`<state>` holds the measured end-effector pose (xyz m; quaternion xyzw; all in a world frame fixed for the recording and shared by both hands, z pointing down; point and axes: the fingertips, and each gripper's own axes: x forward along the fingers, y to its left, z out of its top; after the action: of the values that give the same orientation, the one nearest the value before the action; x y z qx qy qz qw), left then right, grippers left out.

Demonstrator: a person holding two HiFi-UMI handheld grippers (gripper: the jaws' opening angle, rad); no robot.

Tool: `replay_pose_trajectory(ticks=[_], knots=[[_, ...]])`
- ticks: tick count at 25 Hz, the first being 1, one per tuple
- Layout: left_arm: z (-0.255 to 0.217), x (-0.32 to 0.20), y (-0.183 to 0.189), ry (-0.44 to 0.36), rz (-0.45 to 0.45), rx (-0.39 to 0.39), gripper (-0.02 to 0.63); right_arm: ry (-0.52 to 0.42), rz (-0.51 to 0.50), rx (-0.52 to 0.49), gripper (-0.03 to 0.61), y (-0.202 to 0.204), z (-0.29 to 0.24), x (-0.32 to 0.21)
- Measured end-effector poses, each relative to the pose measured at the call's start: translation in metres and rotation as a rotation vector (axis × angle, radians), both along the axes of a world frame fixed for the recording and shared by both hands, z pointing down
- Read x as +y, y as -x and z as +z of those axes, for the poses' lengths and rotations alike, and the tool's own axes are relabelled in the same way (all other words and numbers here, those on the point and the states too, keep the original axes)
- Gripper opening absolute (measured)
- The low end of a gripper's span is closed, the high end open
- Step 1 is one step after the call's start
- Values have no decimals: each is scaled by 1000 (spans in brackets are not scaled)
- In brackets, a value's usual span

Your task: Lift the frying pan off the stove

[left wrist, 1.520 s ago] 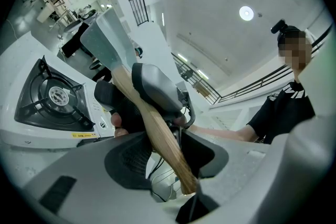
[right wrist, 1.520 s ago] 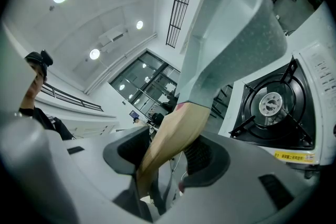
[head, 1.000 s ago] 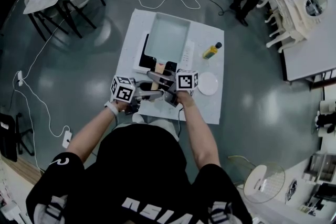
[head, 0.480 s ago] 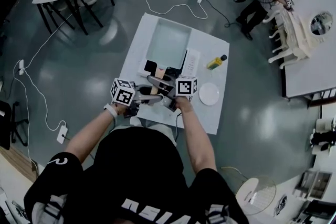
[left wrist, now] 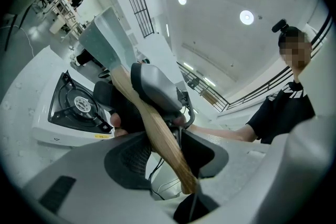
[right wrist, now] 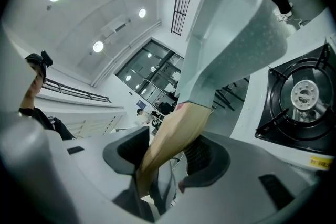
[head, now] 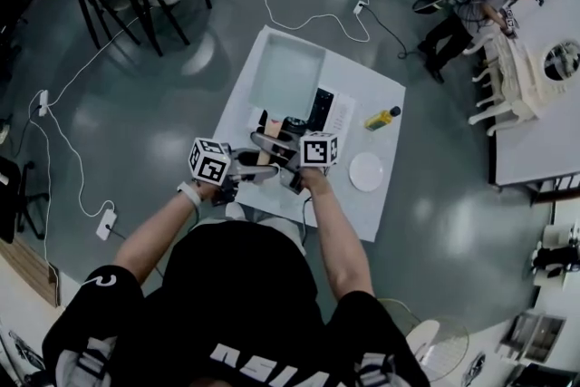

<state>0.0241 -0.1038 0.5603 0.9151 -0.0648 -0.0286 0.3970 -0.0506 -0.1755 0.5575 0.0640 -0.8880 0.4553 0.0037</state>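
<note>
While the left tool (left wrist: 163,150) pinches the wooden handle (left wrist: 157,131) near its butt end, the frying pan (head: 288,71) sits out ahead of the jaws, up off the stove (left wrist: 71,107). Right tool (right wrist: 167,157) clamps the same handle from the opposite side, closer to the pan body. Pan's long axis runs away from the person, handle end toward them, body over the table's (head: 362,213) far-left part.
</note>
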Motion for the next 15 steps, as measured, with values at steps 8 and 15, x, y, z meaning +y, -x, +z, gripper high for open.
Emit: replay_pose_trajectory(ticks=[8,15], knots=[[0,0,22,2,-60,8,169,6,-51,22,193,24,3,3],[2,2,46,-1,-104,10,169,-8,-105,13,193,53,1,10]])
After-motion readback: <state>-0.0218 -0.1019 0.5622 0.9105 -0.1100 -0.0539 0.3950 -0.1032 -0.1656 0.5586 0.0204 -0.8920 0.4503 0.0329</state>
